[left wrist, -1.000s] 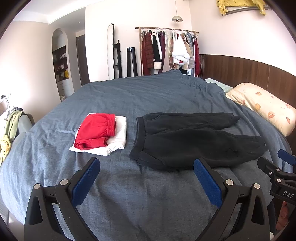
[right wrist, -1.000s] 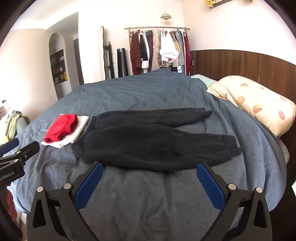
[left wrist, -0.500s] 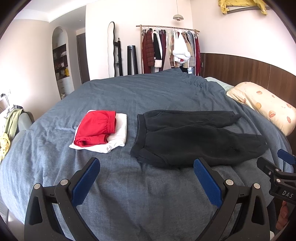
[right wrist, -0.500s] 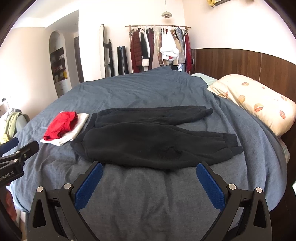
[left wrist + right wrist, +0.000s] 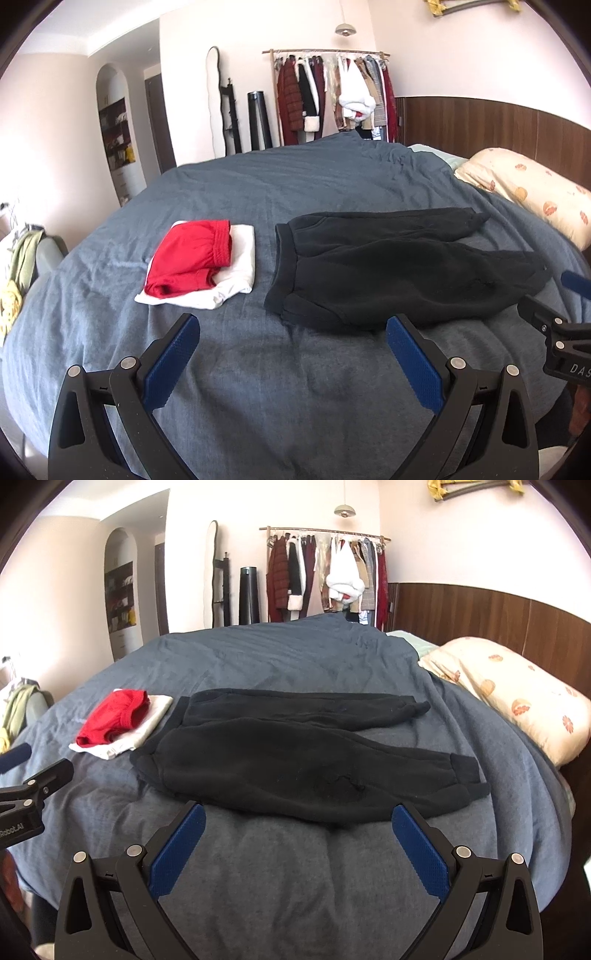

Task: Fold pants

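Black pants (image 5: 391,269) lie flat on the blue-grey bed (image 5: 295,387), waistband to the left and both legs stretched to the right, the near leg partly over the far one. They also show in the right wrist view (image 5: 303,760). My left gripper (image 5: 293,336) is open and empty, above the bed short of the waistband's near corner. My right gripper (image 5: 297,825) is open and empty, above the bed just short of the near leg's front edge. Each gripper's tip shows at the edge of the other's view.
Folded red shorts (image 5: 192,258) lie on a folded white garment (image 5: 236,273) left of the pants. A floral pillow (image 5: 517,698) lies at the right by a wooden headboard. A clothes rack (image 5: 325,576) stands behind the bed.
Both grippers have drifted slightly nearer the pants. The pants have not moved, and both grippers stay open.
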